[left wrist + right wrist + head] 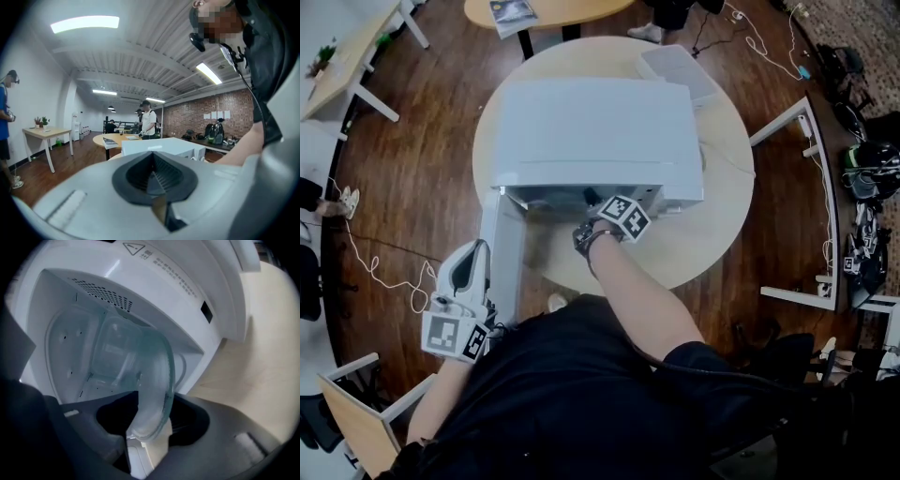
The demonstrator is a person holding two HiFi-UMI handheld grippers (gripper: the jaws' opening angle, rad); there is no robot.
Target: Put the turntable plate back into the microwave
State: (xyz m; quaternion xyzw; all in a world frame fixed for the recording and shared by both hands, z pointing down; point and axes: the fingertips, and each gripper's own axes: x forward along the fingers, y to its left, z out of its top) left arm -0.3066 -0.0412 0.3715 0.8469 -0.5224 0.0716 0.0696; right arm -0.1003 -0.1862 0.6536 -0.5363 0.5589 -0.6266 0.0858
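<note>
Plate (157, 376) at the microwave's (591, 131) mouth
Right gripper (147, 425) pinches the plate's rim, tilted to slip inside; left gripper (472, 258) waits closed, empty.

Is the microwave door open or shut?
Open: the door stands swung out from the microwave toward the person, and the right gripper view looks into the cavity.

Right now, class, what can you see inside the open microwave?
The glass turntable plate, held on edge by the right gripper, stands in the microwave mouth. Behind it are bare white walls with vent holes. Plate and gripper cover the middle of the cavity floor.
</note>
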